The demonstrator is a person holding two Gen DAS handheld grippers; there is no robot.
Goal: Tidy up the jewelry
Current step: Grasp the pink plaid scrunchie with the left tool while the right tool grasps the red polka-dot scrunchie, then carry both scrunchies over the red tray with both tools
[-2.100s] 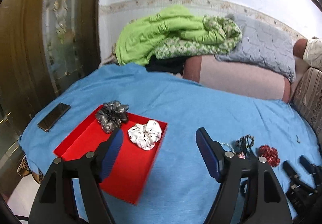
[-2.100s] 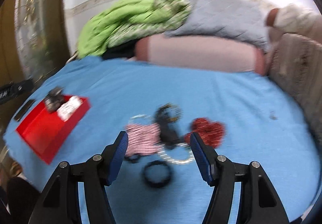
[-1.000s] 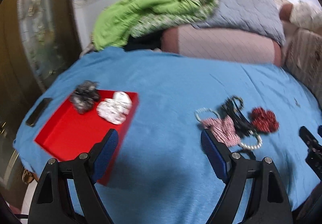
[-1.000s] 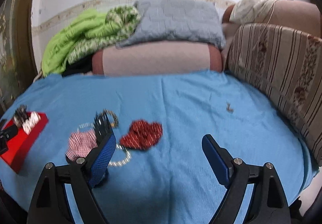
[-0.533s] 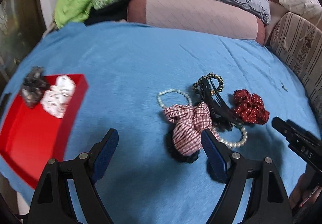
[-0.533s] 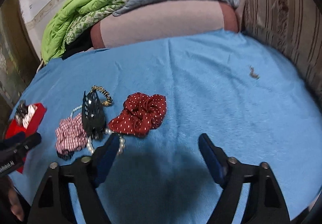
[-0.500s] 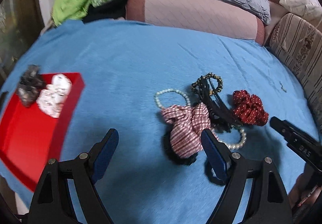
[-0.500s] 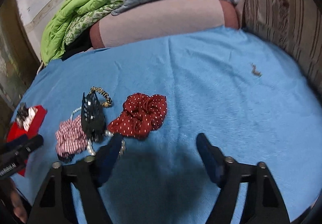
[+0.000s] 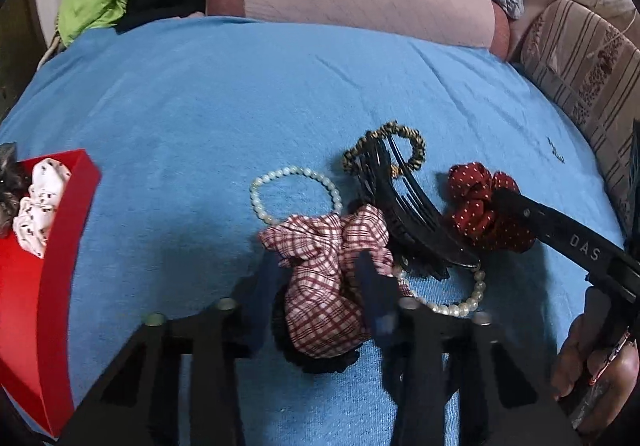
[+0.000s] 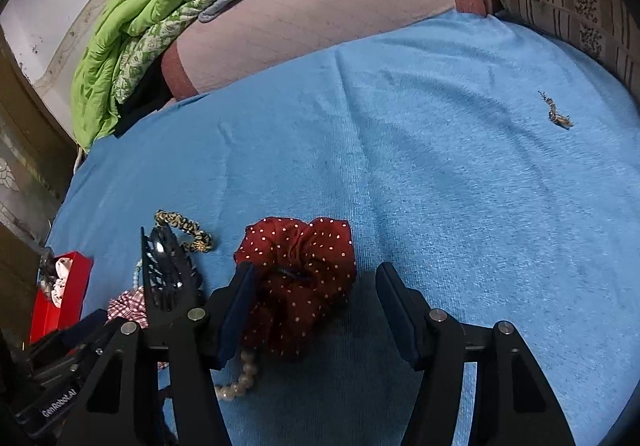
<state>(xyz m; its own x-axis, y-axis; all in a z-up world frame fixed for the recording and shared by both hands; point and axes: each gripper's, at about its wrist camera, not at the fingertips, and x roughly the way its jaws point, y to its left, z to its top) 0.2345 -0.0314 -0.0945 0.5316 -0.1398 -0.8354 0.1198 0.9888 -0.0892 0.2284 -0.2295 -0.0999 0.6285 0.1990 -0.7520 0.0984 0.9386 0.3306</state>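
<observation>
Broad bare blue blanket (image 10: 460, 173) lies open beyond the clutter. Around the checked scrunchie (image 9: 328, 282), a black claw clip (image 9: 404, 217) and pearl bracelet (image 9: 452, 302) crowd its right; red tray (image 9: 48, 246) flanks left.

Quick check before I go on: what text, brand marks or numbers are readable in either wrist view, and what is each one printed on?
"DAS": white letters on the black right tongs, seen in the left wrist view; the print may continue, unreadable.
"GenRobot.AI": white print on the black left tongs, lower left of the right wrist view.
No other readable text, on the red tray or elsewhere.
</observation>
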